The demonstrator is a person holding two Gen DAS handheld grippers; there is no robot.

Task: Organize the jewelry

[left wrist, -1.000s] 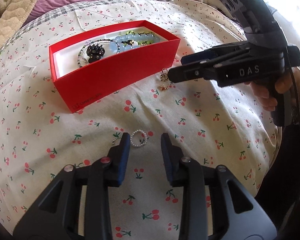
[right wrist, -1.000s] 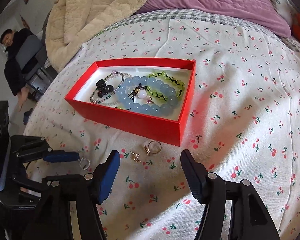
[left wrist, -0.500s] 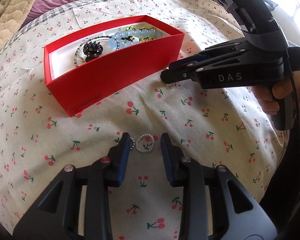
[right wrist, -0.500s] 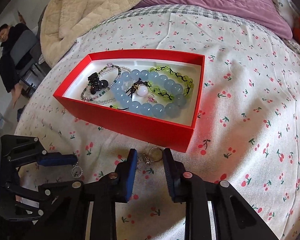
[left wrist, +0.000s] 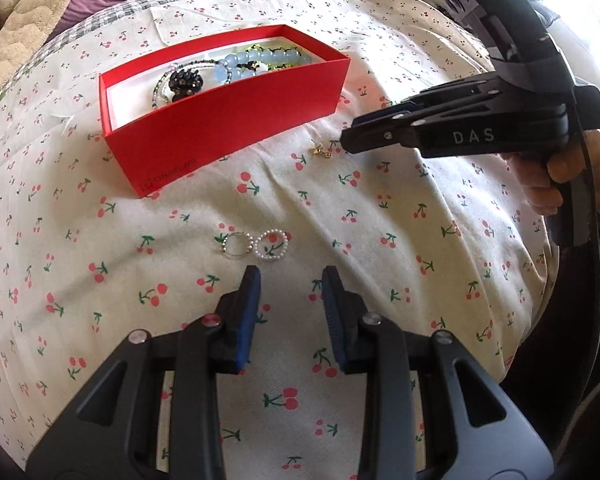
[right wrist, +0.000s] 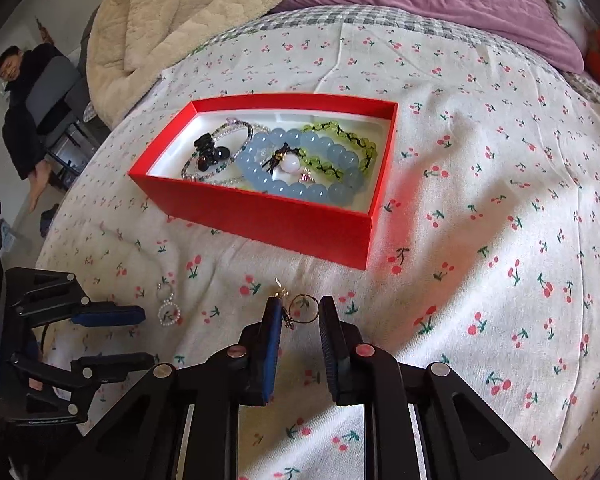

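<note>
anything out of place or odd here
Yes: four small pieces lie loose on the cherry-print sheet instead of in the red box. A pearl ring and a silver beaded ring sit before the left tool; a gold ring and gold charm sit at the right tool.

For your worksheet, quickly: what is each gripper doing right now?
Left gripper: open, empty, just short of the pearl ring.
Right gripper: fingers close around the gold ring; grip cannot be told.
</note>
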